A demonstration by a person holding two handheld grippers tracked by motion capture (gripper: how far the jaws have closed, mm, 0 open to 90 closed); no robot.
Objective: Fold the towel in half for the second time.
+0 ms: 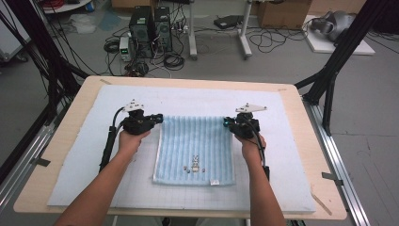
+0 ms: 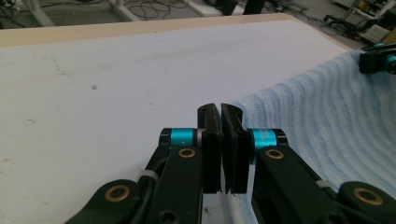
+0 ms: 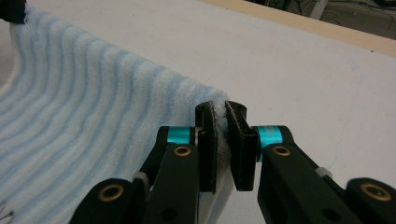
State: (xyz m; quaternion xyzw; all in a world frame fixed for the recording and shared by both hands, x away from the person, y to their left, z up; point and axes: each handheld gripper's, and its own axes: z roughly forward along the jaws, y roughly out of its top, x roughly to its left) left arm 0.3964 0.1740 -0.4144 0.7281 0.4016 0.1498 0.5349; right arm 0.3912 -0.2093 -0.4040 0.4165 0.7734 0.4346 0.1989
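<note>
Spanning both grippers (image 1: pixel 160 117) (image 1: pixel 227 122): towel (image 1: pixel 195 148)

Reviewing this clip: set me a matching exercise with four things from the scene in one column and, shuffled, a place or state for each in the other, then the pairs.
Column one:
1. left gripper
2. right gripper
3. light blue striped terry towel
4. small embroidered rabbit motif

Column two:
A. near the towel's front edge
B. shut on the towel's far right corner
C. spread on the white mat, far edge lifted
D. shut on the towel's far left corner

Pairs: 1-D, 2-B, 3-C, 4-A
</note>
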